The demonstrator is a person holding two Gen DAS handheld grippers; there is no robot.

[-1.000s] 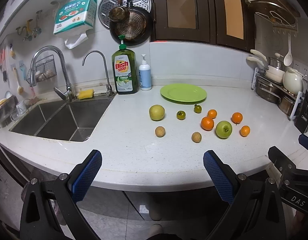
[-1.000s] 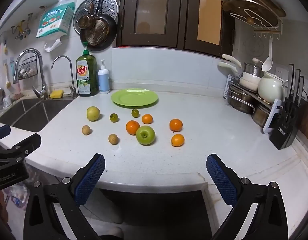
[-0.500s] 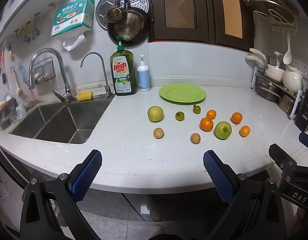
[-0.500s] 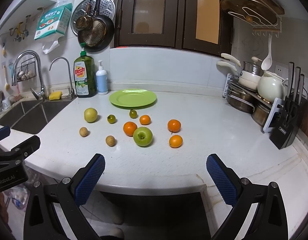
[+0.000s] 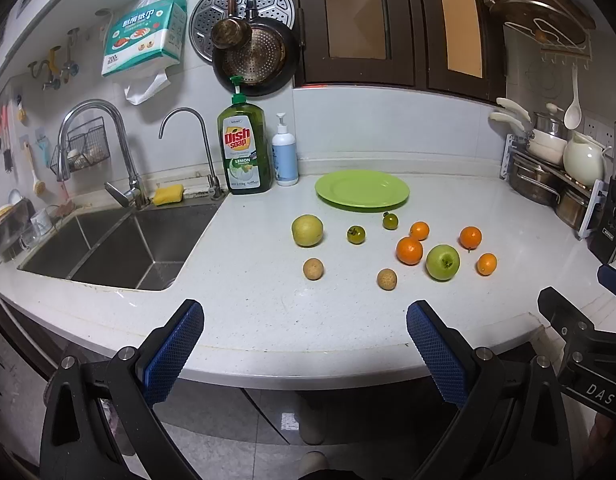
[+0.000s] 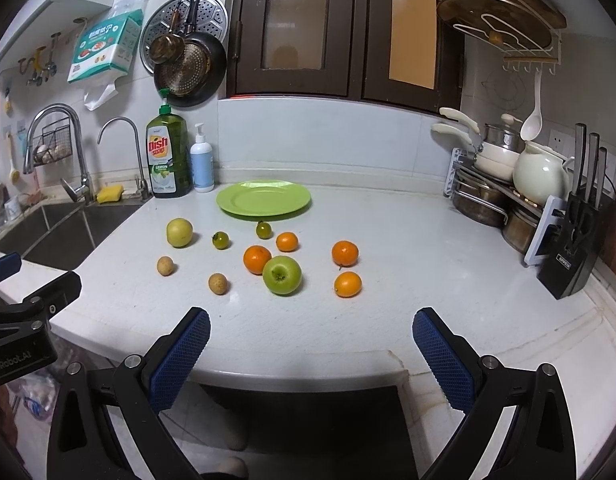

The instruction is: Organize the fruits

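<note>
- left gripper (image 5: 304, 340) held at the near edge of the white counter (image 5: 268, 312), jaws spread wide, nothing between the blue pads (image 5: 170, 354).
- right gripper (image 6: 310, 344) likewise at the counter edge, jaws wide apart, holding nothing; its side shows at the right border of the left wrist view.
- green plate (image 6: 263, 198) sits bare toward the back wall, just right of the dish soap bottle (image 6: 167, 156) and the white pump bottle (image 6: 202, 160).
- fruit lies loose on the counter in front of the plate, none on it.
- green apple (image 6: 282, 275) nearest the right gripper, stem dimple up, touching or almost touching an orange (image 6: 257, 259) on its left.
- three more small oranges: one behind the apple (image 6: 287, 241), two to its right (image 6: 345, 253) (image 6: 348, 284).
- two dark green tomatoes (image 6: 220, 240) (image 6: 263, 230), the second just in front of the plate rim.
- yellow-green pear (image 6: 179, 232) farthest left, near the sink (image 6: 68, 232) side.
- two small brown round fruits (image 6: 165, 265) (image 6: 218, 283) closest to the counter front.
- pot rack (image 6: 492, 196) and knife block (image 6: 574, 248) stand along the right wall.
</note>
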